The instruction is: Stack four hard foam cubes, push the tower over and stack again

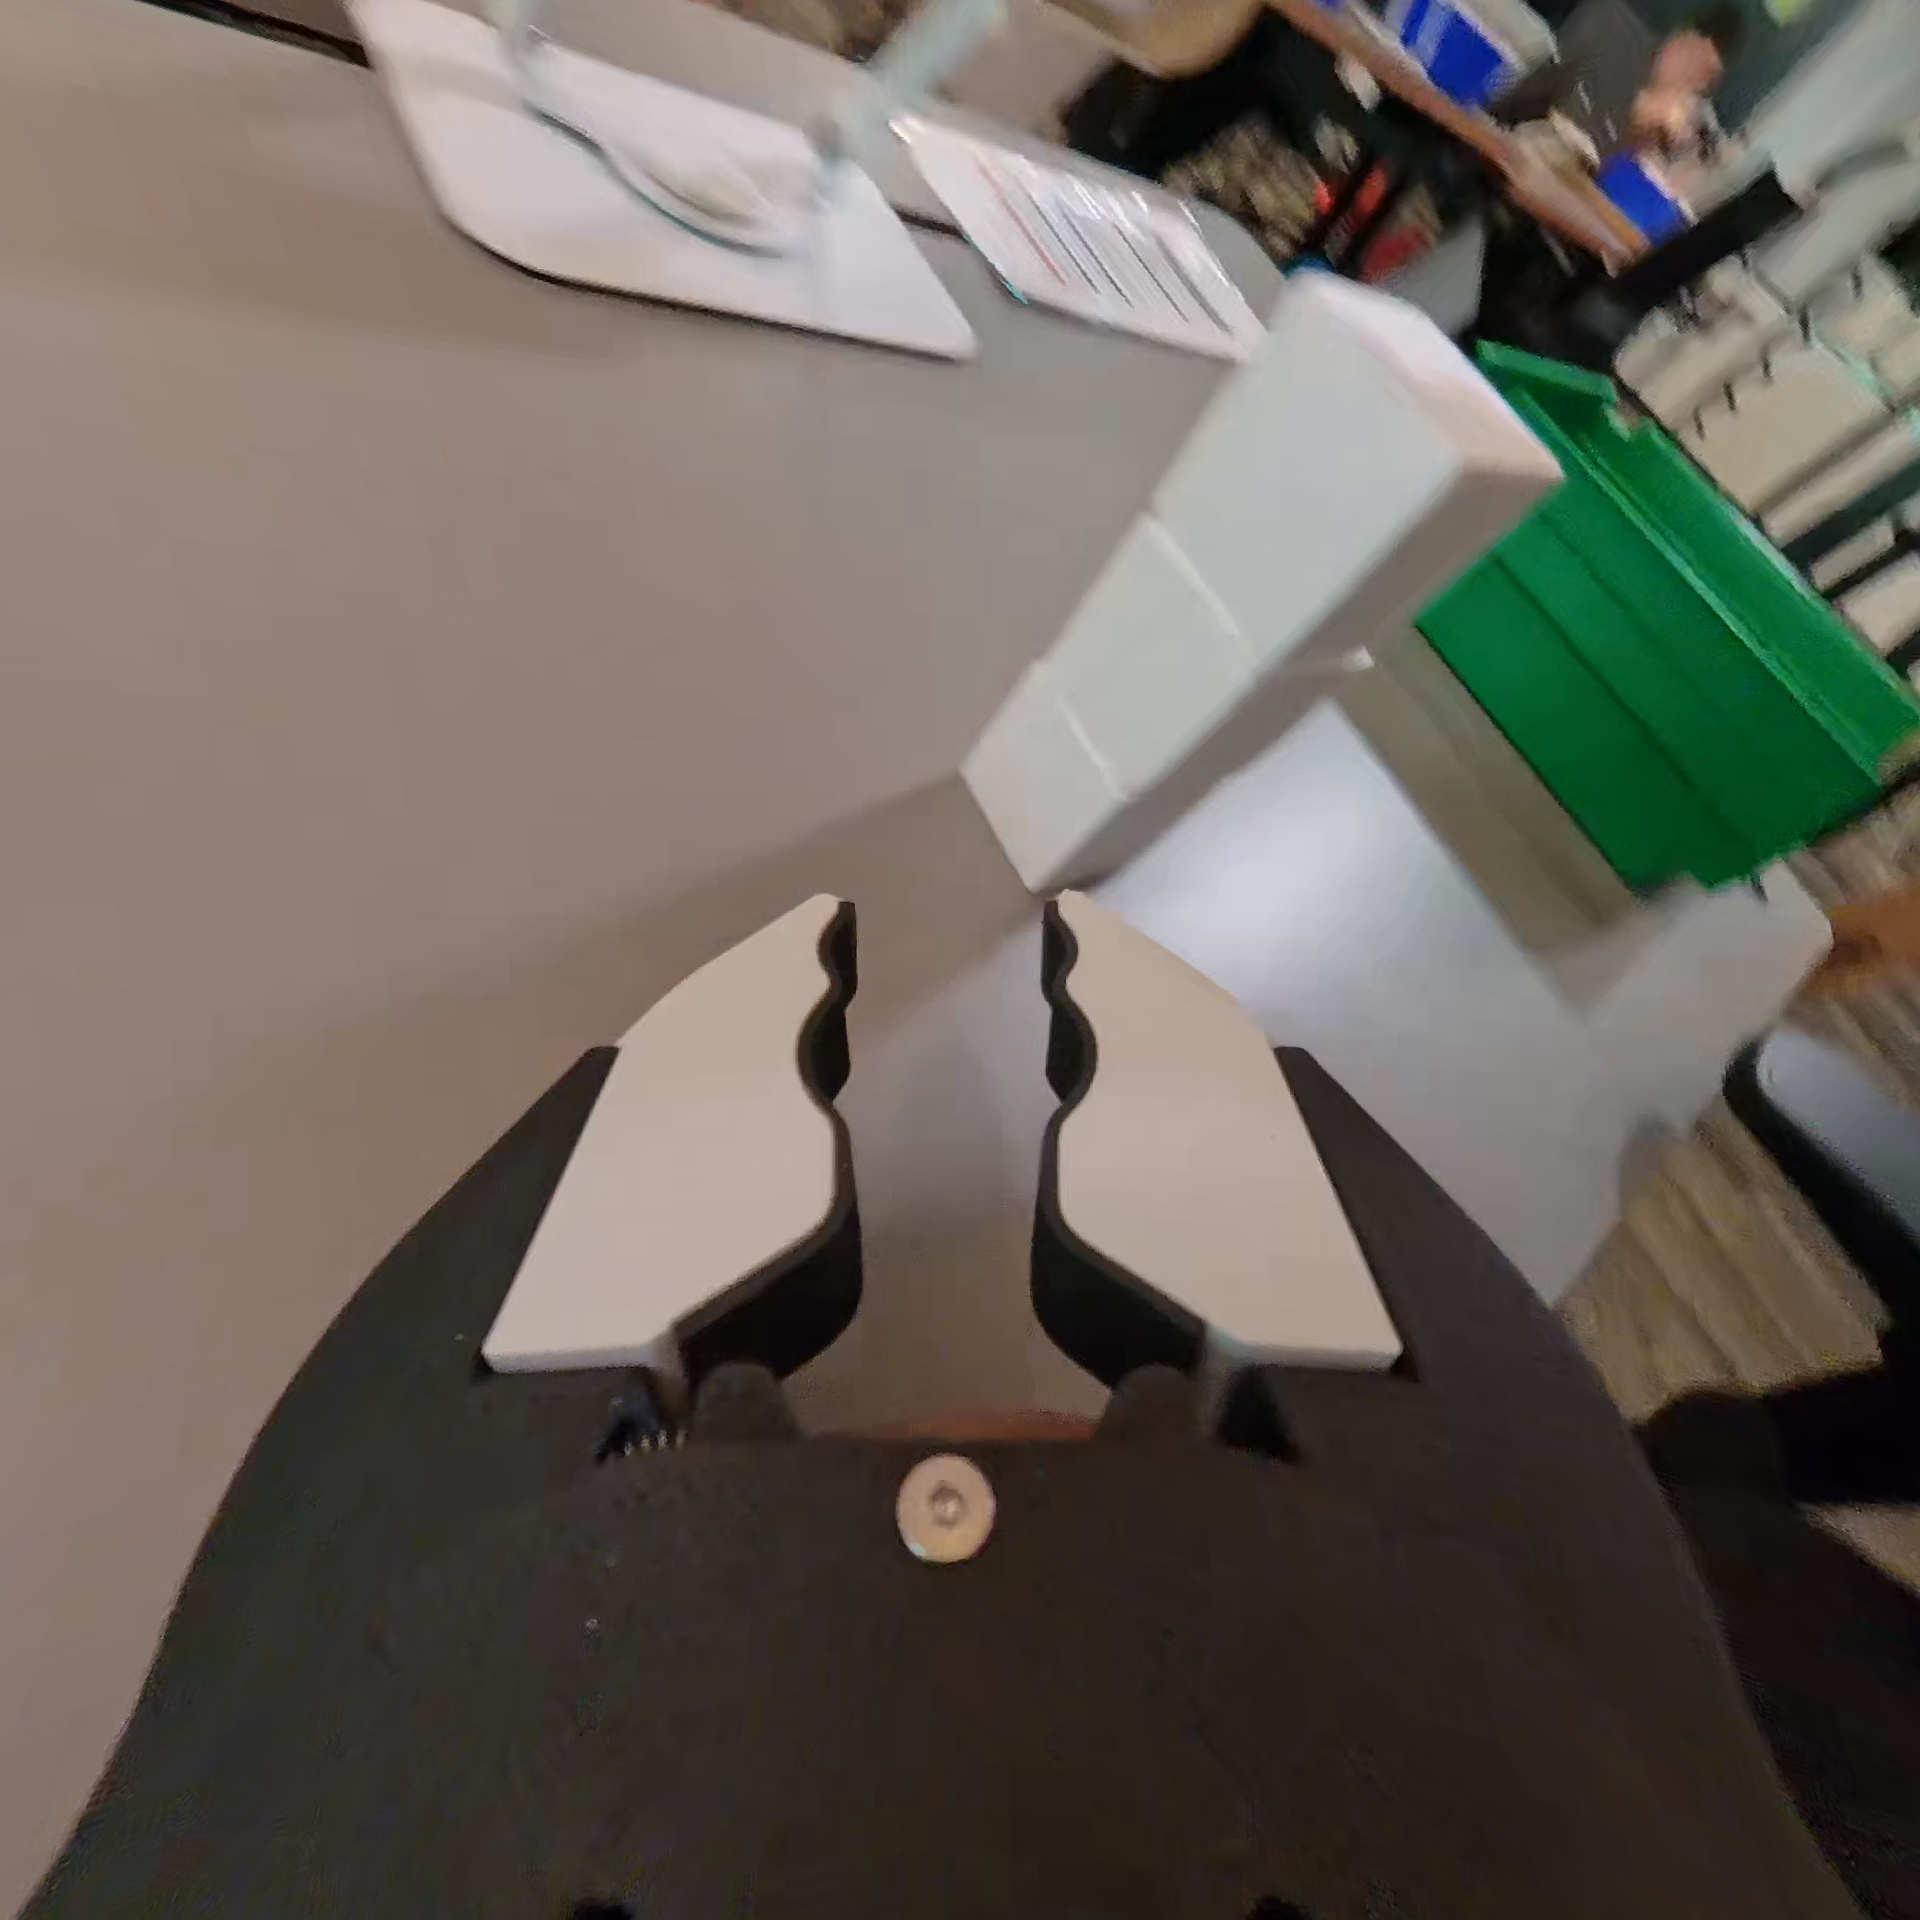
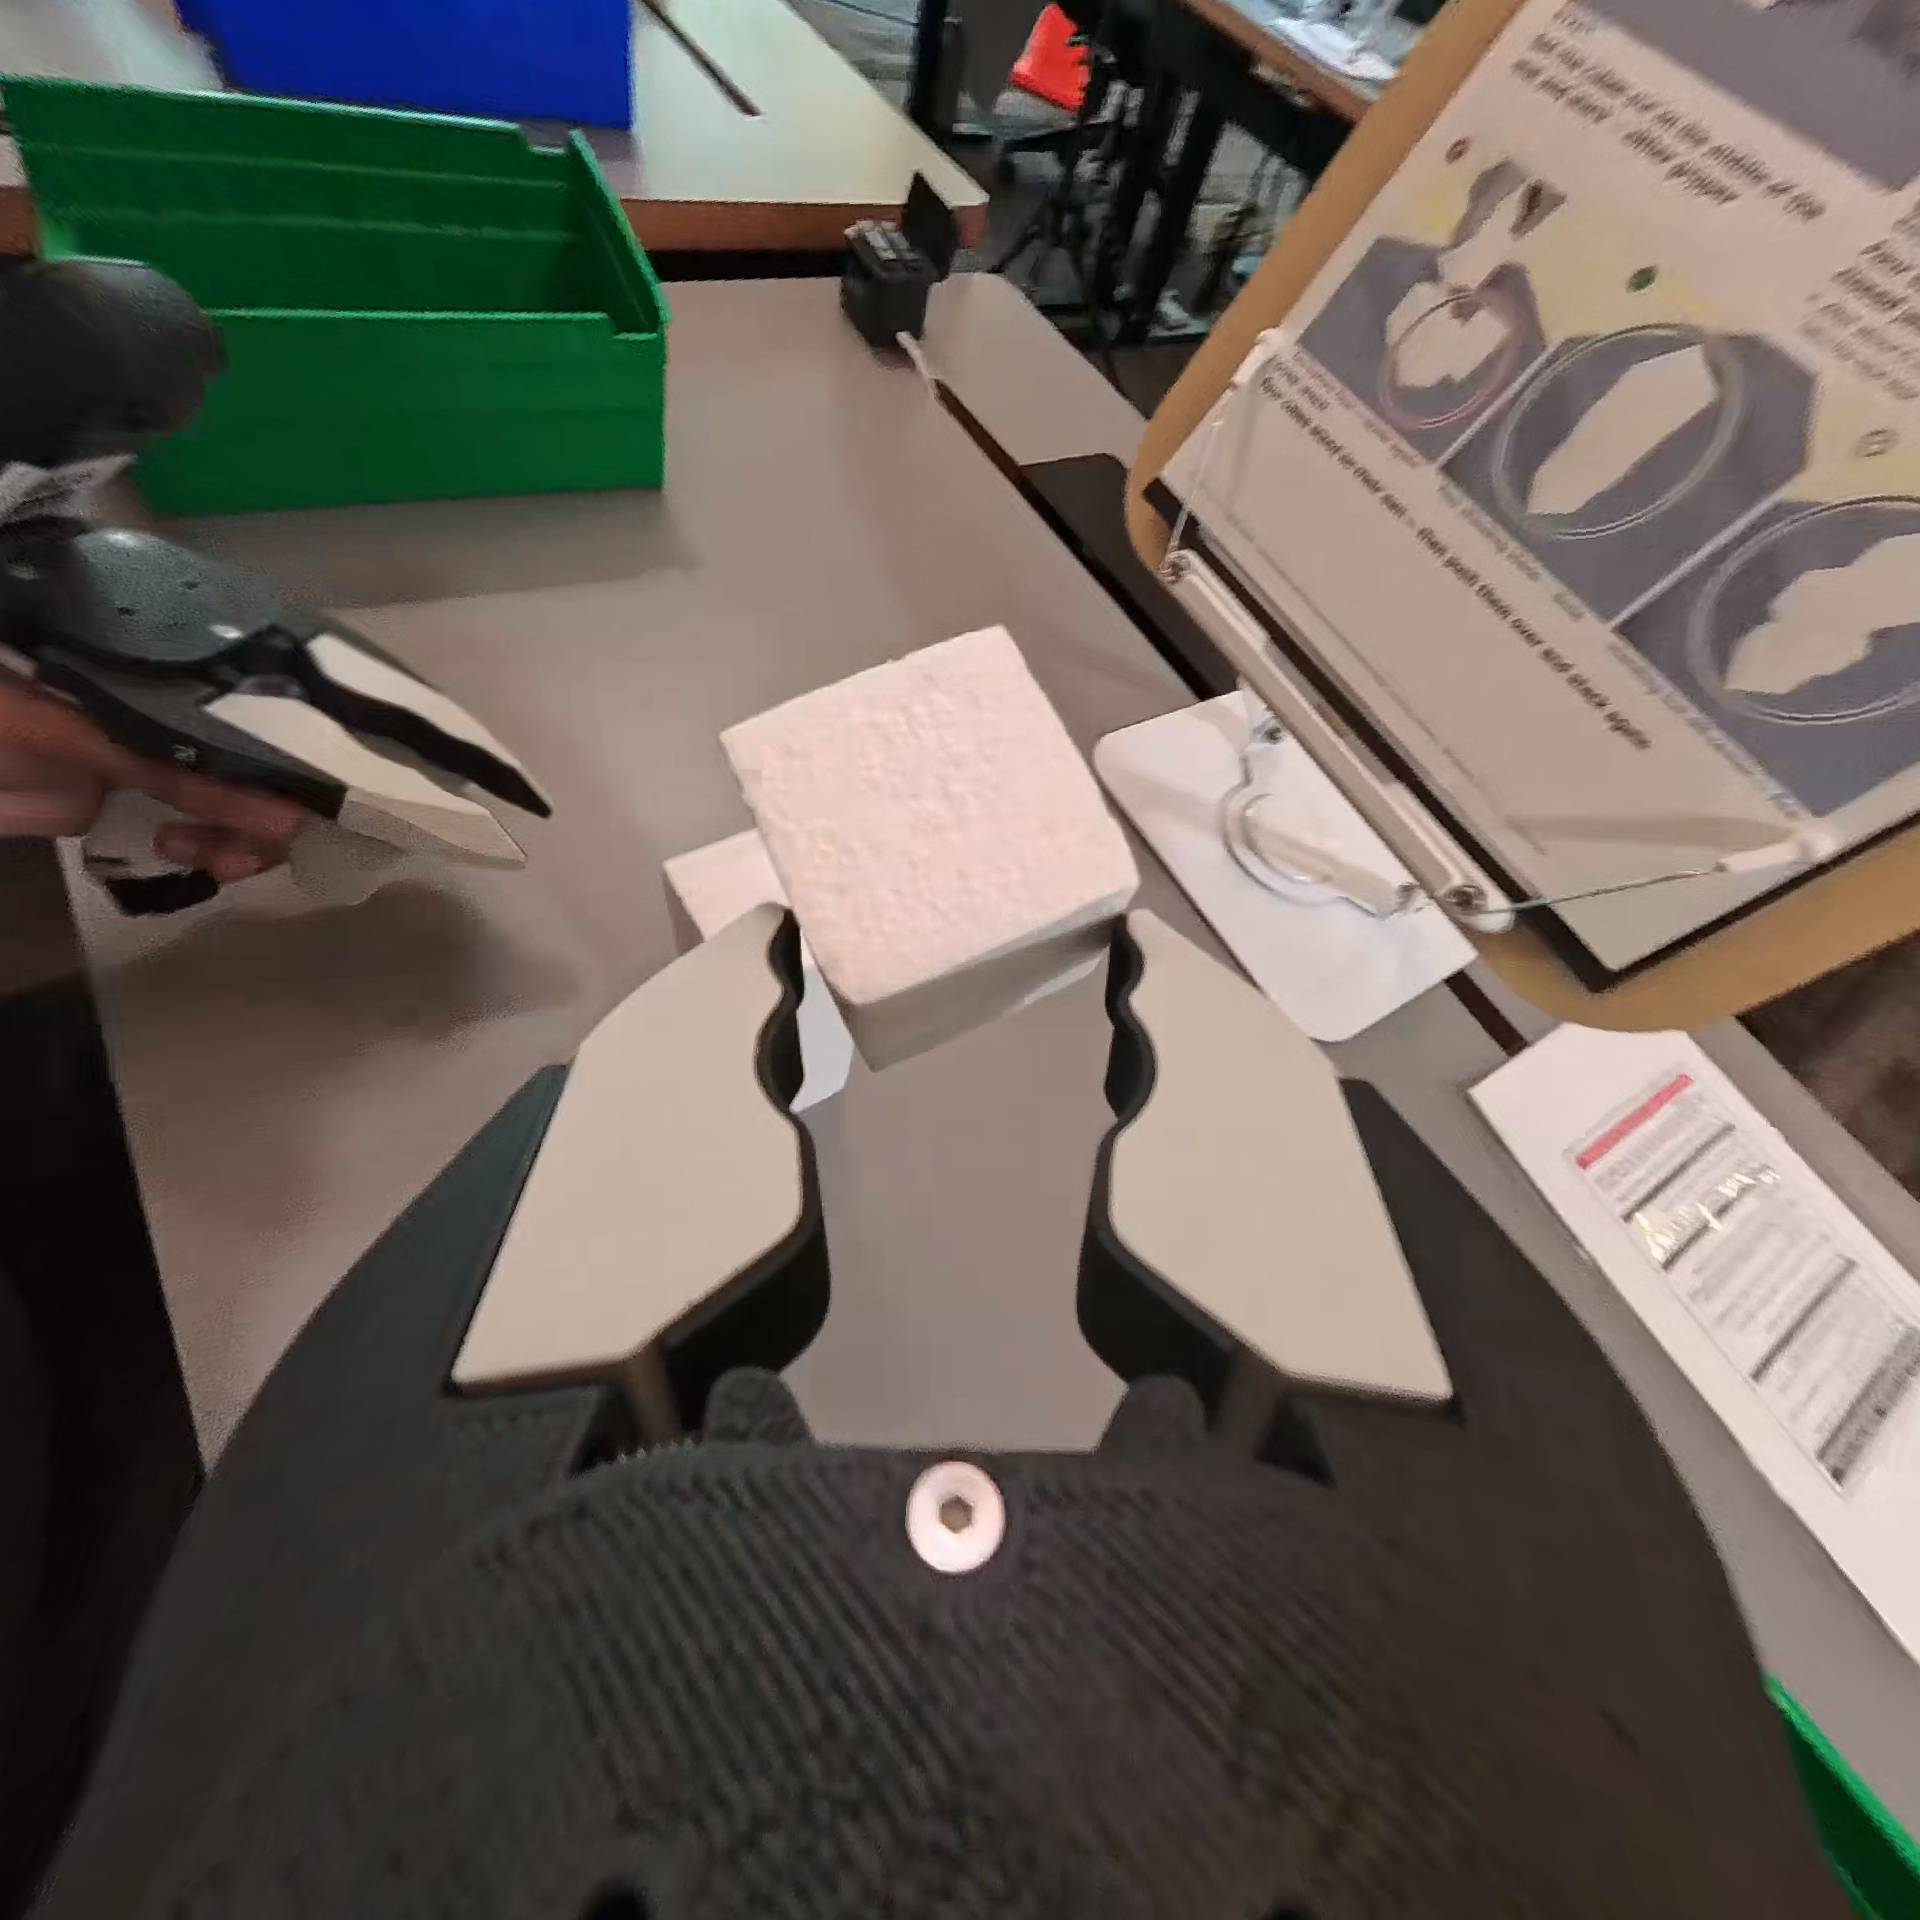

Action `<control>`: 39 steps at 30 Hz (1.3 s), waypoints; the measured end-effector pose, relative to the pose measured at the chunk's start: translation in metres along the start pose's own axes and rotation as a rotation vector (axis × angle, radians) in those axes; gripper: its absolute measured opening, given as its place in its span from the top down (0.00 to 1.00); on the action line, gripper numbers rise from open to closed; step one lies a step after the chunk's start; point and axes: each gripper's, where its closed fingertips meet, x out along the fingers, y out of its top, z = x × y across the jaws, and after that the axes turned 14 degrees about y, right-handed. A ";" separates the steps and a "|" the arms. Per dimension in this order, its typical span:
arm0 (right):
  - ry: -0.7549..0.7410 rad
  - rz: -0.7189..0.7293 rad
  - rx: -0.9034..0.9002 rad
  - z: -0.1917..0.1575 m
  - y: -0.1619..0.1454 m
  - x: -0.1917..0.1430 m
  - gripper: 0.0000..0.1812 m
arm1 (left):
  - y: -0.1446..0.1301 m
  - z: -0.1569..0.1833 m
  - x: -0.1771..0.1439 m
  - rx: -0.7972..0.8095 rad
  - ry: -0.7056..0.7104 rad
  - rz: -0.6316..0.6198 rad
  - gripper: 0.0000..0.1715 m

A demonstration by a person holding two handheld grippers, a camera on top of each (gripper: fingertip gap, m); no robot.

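The right tongs (image 2: 956, 925) stand wide open and grip nothing. Just ahead of their tips rises a stack of white foam cubes (image 2: 727, 894). The top cube (image 2: 925, 821) sits turned on the one beneath, so its near corner points into the gap between the two fingers. Whether either finger touches it I cannot tell. The foam looks light and rough-skinned, and I judge that a small sideways knock would slide the top cube or tip the stack. A corner offers the fingers slanted sides, so only a hold square across two flat faces looks secure.

The left tongs (image 1: 945, 904) are part open, with a clear gap between the fingers, and empty. They hover above the table (image 1: 416, 623), with the stack ahead and to the right of their tips, near but apart. In the right wrist view they come in from the left, held in a hand (image 2: 156, 821), tips aimed at the stack across a stretch of bare table.

To the right of the right tongs room is tight. A white stand base (image 2: 1299, 883) lies just beside the stack, and the clipboard (image 2: 1558, 520) it carries leans out above. Nearer on that side lies a laminated sheet (image 2: 1766, 1299), and the table's edge runs close by. Far ahead to the left stands a green bin (image 2: 416, 312), well apart. The freest room is to the left and ahead of the stack.
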 end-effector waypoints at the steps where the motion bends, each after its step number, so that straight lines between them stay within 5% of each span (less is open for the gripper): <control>1: 0.038 -0.004 -0.009 -0.002 -0.004 0.003 0.68 | -0.005 0.006 0.003 0.054 -0.018 -0.015 0.79; 5: 0.175 -0.008 -0.009 -0.012 -0.014 0.022 0.69 | -0.007 -0.016 0.005 0.183 0.080 0.018 0.79; 10: 0.258 0.043 -0.023 -0.027 -0.004 0.036 0.69 | 0.009 -0.036 -0.002 -0.013 0.040 0.059 0.79; 13: 0.239 0.009 -0.020 -0.027 -0.007 0.045 0.69 | 0.006 -0.046 0.002 -0.100 0.038 0.015 0.78; 22: 0.209 -0.054 0.075 -0.022 -0.017 0.064 0.69 | -0.005 -0.046 0.009 0.133 0.115 -0.017 0.78; 31: 0.227 -0.080 0.084 -0.024 -0.025 0.070 0.68 | 0.000 -0.049 0.009 -0.022 0.056 -0.024 0.78; 39: 0.231 -0.098 0.079 -0.027 -0.027 0.074 0.68 | -0.005 -0.047 0.011 0.045 0.080 -0.040 0.78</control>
